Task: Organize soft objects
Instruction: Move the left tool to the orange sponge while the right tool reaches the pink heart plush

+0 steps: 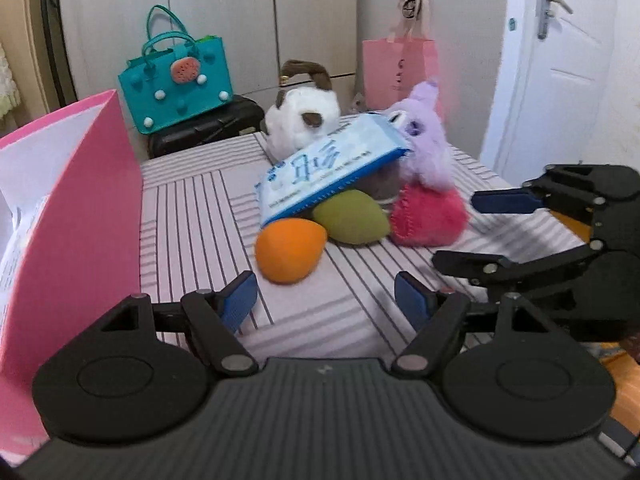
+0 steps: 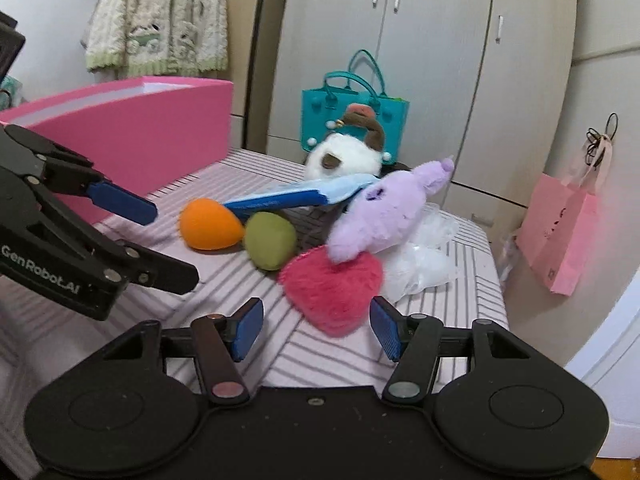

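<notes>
A pile of soft things lies on the striped table (image 1: 192,216): an orange ball (image 1: 289,249), a green ball (image 1: 352,218), a pink fluffy heart (image 1: 428,216), a purple plush (image 1: 424,140), a white and brown plush (image 1: 304,120) and a blue tissue pack (image 1: 332,168) leaning across them. My left gripper (image 1: 326,300) is open and empty, just short of the orange ball. My right gripper (image 2: 316,326) is open and empty, right in front of the pink heart (image 2: 332,284). Each gripper shows in the other's view, the right one (image 1: 472,228) and the left one (image 2: 168,240).
An open pink box (image 1: 92,208) stands at the table's left, also in the right wrist view (image 2: 132,132). A teal handbag (image 1: 176,80) sits on a black case behind the table. A pink paper bag (image 1: 396,72) hangs at the back right. Clear plastic (image 2: 424,252) lies behind the heart.
</notes>
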Tool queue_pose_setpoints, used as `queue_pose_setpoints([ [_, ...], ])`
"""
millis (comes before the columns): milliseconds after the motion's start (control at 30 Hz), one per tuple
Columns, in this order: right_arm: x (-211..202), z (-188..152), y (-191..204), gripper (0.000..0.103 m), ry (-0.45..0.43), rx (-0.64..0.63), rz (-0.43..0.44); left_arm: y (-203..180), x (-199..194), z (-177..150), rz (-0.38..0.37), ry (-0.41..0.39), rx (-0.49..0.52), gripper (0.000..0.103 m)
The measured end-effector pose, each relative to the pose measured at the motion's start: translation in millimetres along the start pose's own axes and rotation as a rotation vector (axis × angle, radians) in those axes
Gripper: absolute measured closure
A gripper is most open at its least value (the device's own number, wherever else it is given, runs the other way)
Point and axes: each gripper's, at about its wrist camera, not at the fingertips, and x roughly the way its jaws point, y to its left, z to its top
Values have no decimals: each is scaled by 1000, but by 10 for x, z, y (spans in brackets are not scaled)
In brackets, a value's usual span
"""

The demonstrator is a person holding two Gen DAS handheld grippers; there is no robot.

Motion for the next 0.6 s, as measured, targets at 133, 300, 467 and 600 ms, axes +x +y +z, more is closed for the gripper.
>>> queue_pose_setpoints([
  [133,125,5,-68,38,4,1,-31,50,118,48,29,-16,-17,28],
  [300,205,-5,-170,38,8,56,6,69,260,79,1,2,-39,30],
  [467,233,-16,-182,38,14,76,9,145,360,71,2,4,-78,32],
  [600,253,-22,-194,38,9,85,16,148,389,69,14,-8,-71,32],
])
